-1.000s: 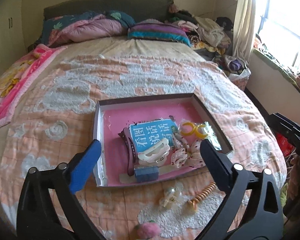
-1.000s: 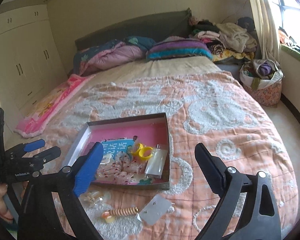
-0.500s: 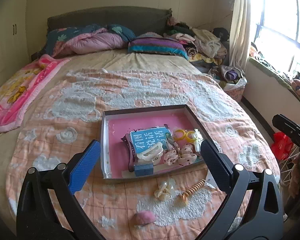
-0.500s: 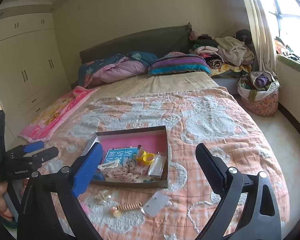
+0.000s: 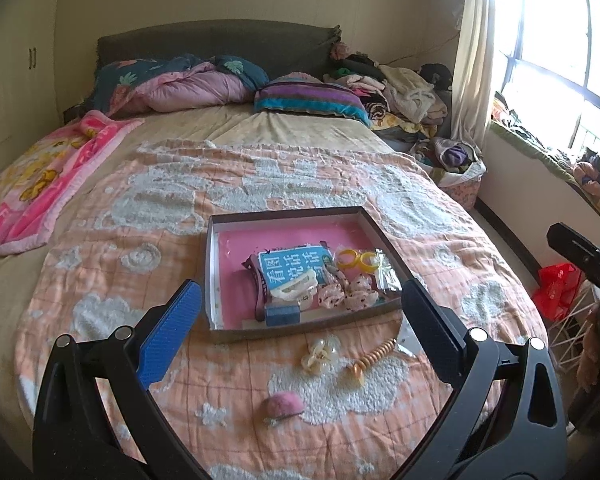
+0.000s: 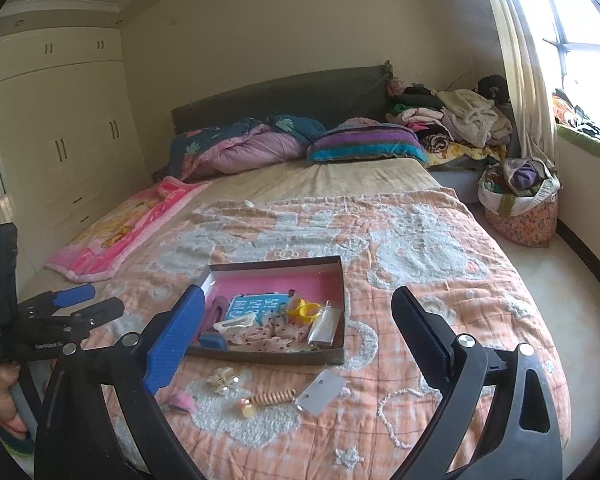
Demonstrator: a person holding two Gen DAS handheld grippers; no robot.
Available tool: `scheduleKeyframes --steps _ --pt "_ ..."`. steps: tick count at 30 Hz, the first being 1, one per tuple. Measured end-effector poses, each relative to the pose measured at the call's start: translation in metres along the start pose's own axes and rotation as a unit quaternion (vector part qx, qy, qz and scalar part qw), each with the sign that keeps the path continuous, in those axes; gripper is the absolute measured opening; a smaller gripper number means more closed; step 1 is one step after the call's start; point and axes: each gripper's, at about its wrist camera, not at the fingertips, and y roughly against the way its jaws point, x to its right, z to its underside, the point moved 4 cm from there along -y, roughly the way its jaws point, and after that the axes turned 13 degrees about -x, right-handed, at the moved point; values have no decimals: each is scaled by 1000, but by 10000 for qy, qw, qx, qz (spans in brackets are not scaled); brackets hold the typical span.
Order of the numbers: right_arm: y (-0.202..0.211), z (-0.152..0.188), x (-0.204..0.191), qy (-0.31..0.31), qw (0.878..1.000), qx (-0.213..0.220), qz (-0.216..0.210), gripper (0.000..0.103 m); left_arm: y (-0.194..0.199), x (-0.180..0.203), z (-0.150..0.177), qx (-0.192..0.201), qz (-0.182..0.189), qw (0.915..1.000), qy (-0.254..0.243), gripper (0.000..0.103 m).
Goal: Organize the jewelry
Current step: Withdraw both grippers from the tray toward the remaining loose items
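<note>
Bed [image 5: 112, 248]: covered by an orange quilt with raised white patches; a soft, yielding surface is expected, so small pieces may sink or shift when pressed.

Box [image 5: 214, 280]: a shallow tray with a pink floor, set mid-quilt; already loaded with a blue card, yellow rings, spotted fabric bows, a cream claw clip and a clear packet. It is judged light and stiff-walled, best left in place.

Clear packet [image 6: 319, 391]: lying flat on the quilt just in front of the box's right corner. It is judged thin and slippery; an edge should be pinched rather than the face.

Spiral hair tie [image 5: 374, 356]: a coiled, orange-tan piece on the quilt near the box front. It is judged light and springy, and is best taken across the coil's middle.

Flower clip [image 5: 320, 354]: pale, translucent, just left of the spiral. It is probably hard plastic with brittle petals, though the detail is too small to be sure; the centre should be gripped gently.

Pink fuzzy piece [image 5: 282, 406]: nearest the camera, well apart from the box. It is judged soft and compressible, so any hold will do.

Left gripper [image 5: 300, 308]: fingers spread wide, nothing held or touched, raised above the quilt.

Right gripper [image 6: 296, 322]: likewise spread wide and empty, clear of every item.
</note>
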Motion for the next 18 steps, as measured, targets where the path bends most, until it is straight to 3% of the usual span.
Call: scheduleKeyframes --steps 18 --pt "27 34 -19 166 9998 -24 -108 94 1 -2 47 -289 -138 9995 -46 94"
